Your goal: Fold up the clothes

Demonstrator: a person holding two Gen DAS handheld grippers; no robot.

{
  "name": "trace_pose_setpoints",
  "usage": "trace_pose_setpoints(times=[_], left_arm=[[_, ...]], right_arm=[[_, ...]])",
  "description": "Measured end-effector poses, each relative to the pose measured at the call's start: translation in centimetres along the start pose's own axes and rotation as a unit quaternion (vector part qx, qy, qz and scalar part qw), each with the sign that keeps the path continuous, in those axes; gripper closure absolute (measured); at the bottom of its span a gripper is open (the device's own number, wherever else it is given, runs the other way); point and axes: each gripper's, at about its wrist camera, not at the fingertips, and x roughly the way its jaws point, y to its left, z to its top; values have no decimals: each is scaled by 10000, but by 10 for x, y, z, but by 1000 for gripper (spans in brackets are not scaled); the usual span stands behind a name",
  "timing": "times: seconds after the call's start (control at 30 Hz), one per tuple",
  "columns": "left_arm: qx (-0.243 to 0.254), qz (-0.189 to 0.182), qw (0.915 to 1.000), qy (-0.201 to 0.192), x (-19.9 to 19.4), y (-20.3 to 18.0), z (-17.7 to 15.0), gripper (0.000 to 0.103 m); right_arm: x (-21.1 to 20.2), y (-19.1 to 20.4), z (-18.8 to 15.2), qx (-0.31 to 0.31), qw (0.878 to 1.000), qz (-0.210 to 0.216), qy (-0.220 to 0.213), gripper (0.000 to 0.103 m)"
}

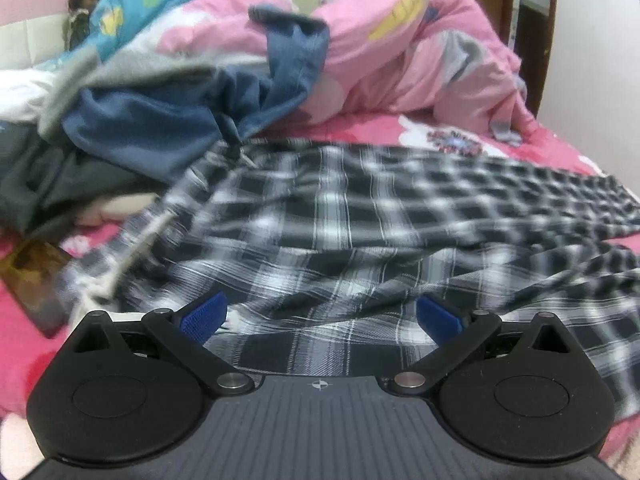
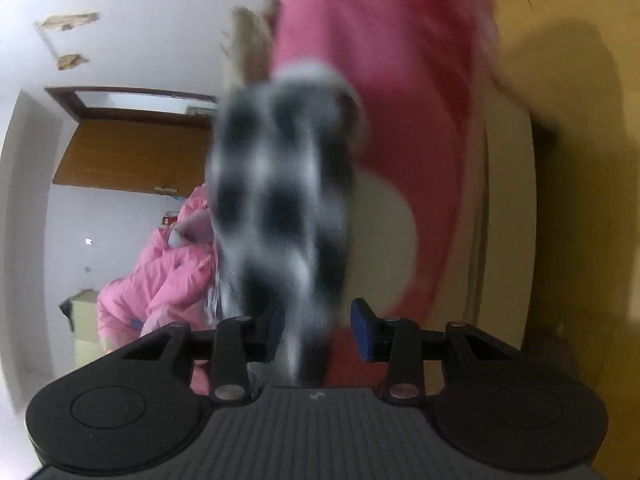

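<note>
While plaid garment sprawls, right view catches door

Your left gripper hangs over the checked shirt spread on the bed.

Behind the shirt you have a heap of clothes at the left and a bunched quilt to the right of it. In your right wrist view, a fold of checked cloth hangs between the right gripper fingers, with a door behind at the left.
</note>
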Motion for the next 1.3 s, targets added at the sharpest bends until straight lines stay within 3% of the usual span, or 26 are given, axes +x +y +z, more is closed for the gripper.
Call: trace_pose_setpoints(times=[0.13,0.4,0.5,0.73,0.87,1.07,1.23,1.3], left_arm=[[-95,62,9999,-116,-25,10,-7,1],[-359,52,9992,142,-37,25,-31,1],[-520,-120,9982,272,-37,25,-40,1],[-931,-476,9932,506,-27,25,-59,1],[-1224,-688,9881,632,-23,29,-70,2],[-1482,-872,9840,458,-26,36,-77,3],[-2130,-1056,9708,304,-21,51,-76,7],[-2298,-1063,9672,208,-21,55,-75,13]], right_arm=[[0,-8,-11,257,9978,617,31,63],[9,-25,-22,622,9949,791,91,63],[13,-28,-28,735,9925,963,172,63],[25,-17,-35,707,9750,2074,362,63],[36,-15,-39,612,9767,1929,712,65],[44,-1,-34,556,9788,1847,690,65],[54,10,-33,492,9813,1755,625,65],[58,13,-33,474,9819,1738,594,65]])
